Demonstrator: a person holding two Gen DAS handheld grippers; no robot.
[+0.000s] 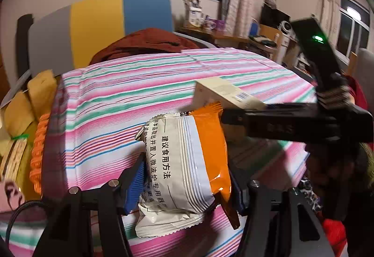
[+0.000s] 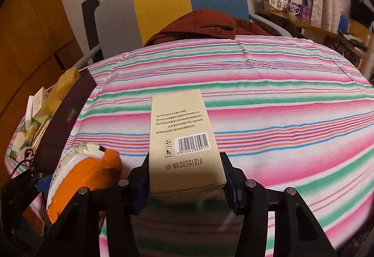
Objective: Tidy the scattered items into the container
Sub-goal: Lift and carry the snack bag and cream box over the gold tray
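Fingers of left gripper (image 1: 187, 177) clamp snack packet (image 1: 184, 163); right gripper (image 2: 184, 177) clamps beige carton (image 2: 184, 140); container (image 2: 58, 126) at 9 o'clock, contents indistinct.

Can't see much of the container (image 2: 58, 121) from my right wrist view: only its dark wall shows, the stuff inside is a jumble too small to name, and its near end is hidden behind the snack packet (image 2: 79, 177). My left gripper (image 1: 184, 177) covers the packet's lower sides, so some of the print is hidden. The beige box (image 2: 184, 137) has its near bottom edge tucked behind my right gripper (image 2: 187, 177). The far shelf (image 2: 292, 11) clutter is blurry, and I can't read the labels.
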